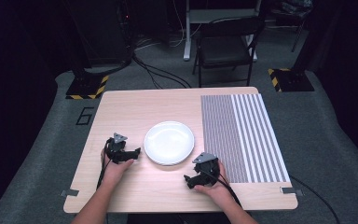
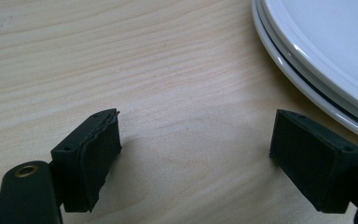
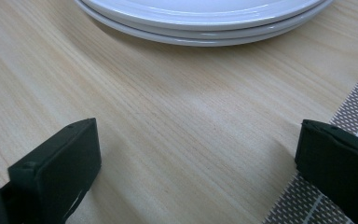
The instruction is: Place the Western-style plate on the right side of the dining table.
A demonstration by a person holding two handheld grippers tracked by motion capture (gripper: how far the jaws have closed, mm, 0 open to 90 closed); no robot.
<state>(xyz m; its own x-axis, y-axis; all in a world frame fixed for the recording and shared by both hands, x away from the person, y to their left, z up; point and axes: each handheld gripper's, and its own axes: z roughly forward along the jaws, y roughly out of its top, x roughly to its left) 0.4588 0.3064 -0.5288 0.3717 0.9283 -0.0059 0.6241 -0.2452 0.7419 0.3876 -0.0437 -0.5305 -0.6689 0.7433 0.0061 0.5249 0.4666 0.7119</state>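
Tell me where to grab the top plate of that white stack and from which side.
Grip the top plate by its raised rim, probably from the left edge, where the left gripper already sits open beside the stack. Its rim overhangs the lower plate, leaving a thin gap for one jaw to slide under while the other closes on top. The flat centre offers nothing to pinch.

Two round white plates (image 1: 169,143) lie stacked flat, one nested in the other, right side up on a light wooden tabletop (image 1: 135,105). The stack sits near the middle of the tabletop, somewhat closer to its near edge than to its far edge, and just left of a striped grey and white mat covering the right part. The upper plate (image 2: 326,32) is glossy and bare, with a shallow raised rim. A thin dark gap separates the two rims (image 3: 205,35).
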